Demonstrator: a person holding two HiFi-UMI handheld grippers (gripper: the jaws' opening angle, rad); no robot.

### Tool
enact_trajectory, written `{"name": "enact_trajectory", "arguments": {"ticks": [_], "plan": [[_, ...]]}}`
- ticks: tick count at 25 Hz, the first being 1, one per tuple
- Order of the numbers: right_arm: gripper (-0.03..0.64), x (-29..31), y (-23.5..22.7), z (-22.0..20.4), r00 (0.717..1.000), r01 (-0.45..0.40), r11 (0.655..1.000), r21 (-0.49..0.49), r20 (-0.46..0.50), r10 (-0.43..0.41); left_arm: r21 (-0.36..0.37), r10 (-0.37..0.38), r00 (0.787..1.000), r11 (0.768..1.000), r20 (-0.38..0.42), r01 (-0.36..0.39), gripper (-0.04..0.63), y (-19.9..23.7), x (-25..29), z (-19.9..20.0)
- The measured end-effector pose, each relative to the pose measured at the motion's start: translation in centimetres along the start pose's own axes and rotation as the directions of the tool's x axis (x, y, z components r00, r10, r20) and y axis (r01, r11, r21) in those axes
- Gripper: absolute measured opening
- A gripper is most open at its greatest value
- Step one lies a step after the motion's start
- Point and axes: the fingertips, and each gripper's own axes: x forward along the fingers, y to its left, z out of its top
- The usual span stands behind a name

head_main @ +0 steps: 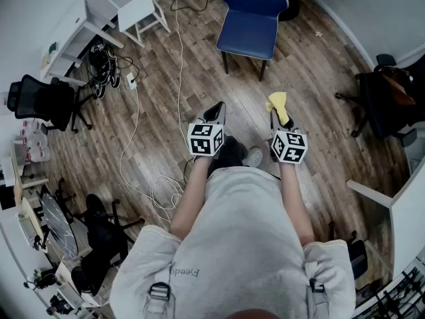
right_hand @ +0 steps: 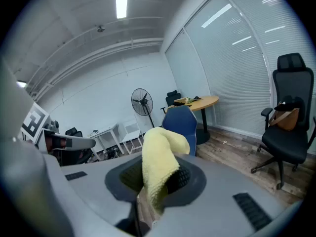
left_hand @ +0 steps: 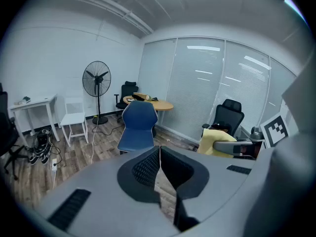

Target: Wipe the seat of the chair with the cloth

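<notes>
1. Left gripper (left_hand: 159,154): grey body with black ribbed pads and a marker cube. The jaws are pressed together with nothing between them. It is held level with the right gripper, and the two are near each other.

2. Right gripper (head_main: 279,118): same build. Its jaws pinch a soft yellow terry cloth (right_hand: 159,162). The cloth stands up out of the jaws, and its top folds over to the right.

3. Blue moulded chair with dark legs (head_main: 251,18): stands on the floor ahead of both grippers and well apart from them. Its seat faces the grippers, and the cloth does not touch it.

4. Brown wood-plank floor (head_main: 199,78): lies under and ahead of the grippers.

5. Round wooden counter (left_hand: 153,103): stands just behind the blue chair, beyond both grippers. Small items lie on it, too small to tell.

6. Black pedestal fan (left_hand: 97,80): stands upright, ahead and to the left of the left gripper.

7. Small white chair (left_hand: 74,122): stands left of the fan's base and far to the left of the left gripper.

8. White cable (head_main: 136,125): trails across the floor left of the left gripper, with a coil near the person's feet.

9. Black swivel office chair (right_hand: 289,122): stands to the right of the right gripper before the window blinds. A brown bag rests on its seat.
</notes>
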Motion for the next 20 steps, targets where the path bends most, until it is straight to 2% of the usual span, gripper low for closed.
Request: {"name": "enact_trajectory", "arguments": {"ticks": [9,14,20], "plan": [[0.074,1.7,0.4,0.5,0.999,-0.041,0.999,0.001,-0.017,0.041,0.018,0.003,1.000,1.000,0.001,-0.003,0.028,0.9,0.6,1.0],[0.074,2.6,0.1,0.3,0.998,-0.058,0.988,0.141,0.002,0.058,-0.049,0.084,0.996,0.995,0.012,-0.084,0.026,3.1,-0.5,0.5],[0.074,4.4,0.0,-0.7,0.998,-0.061,0.982,0.180,-0.018,0.065,-0.091,0.132,0.991,0.987,-0.002,-0.131,0.026,6.8,-0.1,0.2]]}}
